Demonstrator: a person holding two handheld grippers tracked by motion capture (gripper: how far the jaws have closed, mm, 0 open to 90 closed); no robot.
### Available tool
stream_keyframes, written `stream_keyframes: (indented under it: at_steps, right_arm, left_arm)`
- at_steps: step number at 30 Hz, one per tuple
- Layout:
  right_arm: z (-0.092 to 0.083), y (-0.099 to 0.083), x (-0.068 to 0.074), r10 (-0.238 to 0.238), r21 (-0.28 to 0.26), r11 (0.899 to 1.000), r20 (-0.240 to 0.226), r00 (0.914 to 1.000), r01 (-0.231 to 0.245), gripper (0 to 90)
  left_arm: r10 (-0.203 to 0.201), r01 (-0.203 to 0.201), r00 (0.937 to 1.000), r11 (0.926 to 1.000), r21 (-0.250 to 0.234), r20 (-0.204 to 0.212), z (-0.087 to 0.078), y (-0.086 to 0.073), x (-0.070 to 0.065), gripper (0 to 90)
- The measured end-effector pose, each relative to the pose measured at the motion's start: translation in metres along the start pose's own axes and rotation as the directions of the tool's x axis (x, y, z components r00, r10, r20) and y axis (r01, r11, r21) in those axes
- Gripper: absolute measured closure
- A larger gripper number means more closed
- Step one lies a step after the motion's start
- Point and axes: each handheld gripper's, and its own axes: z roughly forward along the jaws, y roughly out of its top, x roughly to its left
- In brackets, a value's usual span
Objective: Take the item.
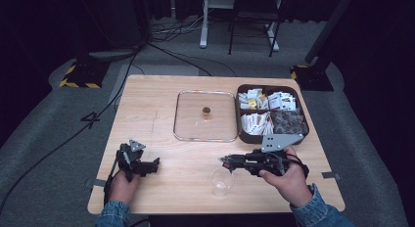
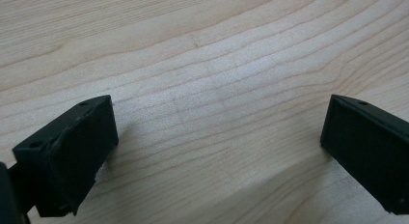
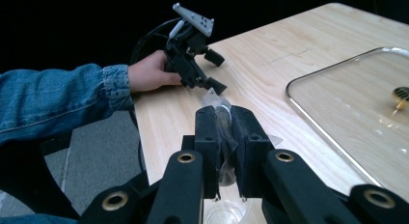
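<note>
Both grippers sit at the near edge of the wooden table (image 1: 156,114), each held in one of the person's hands. Right gripper (image 1: 226,161), near the front right, lies roughly level and points toward the table's left; in its own view the two black jaws are closed together on a small clear packet (image 3: 223,137), crumpled, whose torn top edge pokes out beyond the jaw tips. What the packet contains cannot be told. Directly under that gripper's tip stands a clear plastic cup (image 1: 221,181), upright on the table near the front edge; its rim also shows at the bottom of the right gripper view (image 3: 226,215). Left gripper (image 1: 155,164), at the front left, is held low over the table by the left hand (image 1: 122,187), with a denim sleeve (image 3: 53,101) behind it. Its jaws stand wide apart with nothing between them but bare wood grain, seen in the left gripper view (image 2: 214,132). The two grippers are well apart from each other. Farther back, at mid-table, a clear rectangular lid (image 1: 205,117) with rounded corners lies flat, a small gold knob (image 1: 206,110) at its centre. Just beside it on the right stands a dark brown compartment box (image 1: 272,88), four sections filled with packets and sachets. Beyond the table: grey floor, cables, black stand bases.
</note>
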Motion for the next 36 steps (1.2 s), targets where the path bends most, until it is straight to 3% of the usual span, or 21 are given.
stream_keyframes:
  at_steps: [20, 36]
  right_arm:
    - [0.031, -0.028, 0.003, 0.024, 0.094, 0.995, -0.053, 0.9983, -0.019, 82.2]
    - [0.039, -0.040, -0.001, 0.046, 0.130, 0.991, -0.052, 0.9976, -0.039, 82.1]
  left_arm:
    - [0.000, 0.000, 1.0000, 1.0000, 0.000, 0.000, 0.000, 0.000, 0.000, 0.0]
    - [0.001, -0.001, 1.0000, 1.0000, 0.000, -0.001, 0.000, 0.000, 0.000, 0.0]
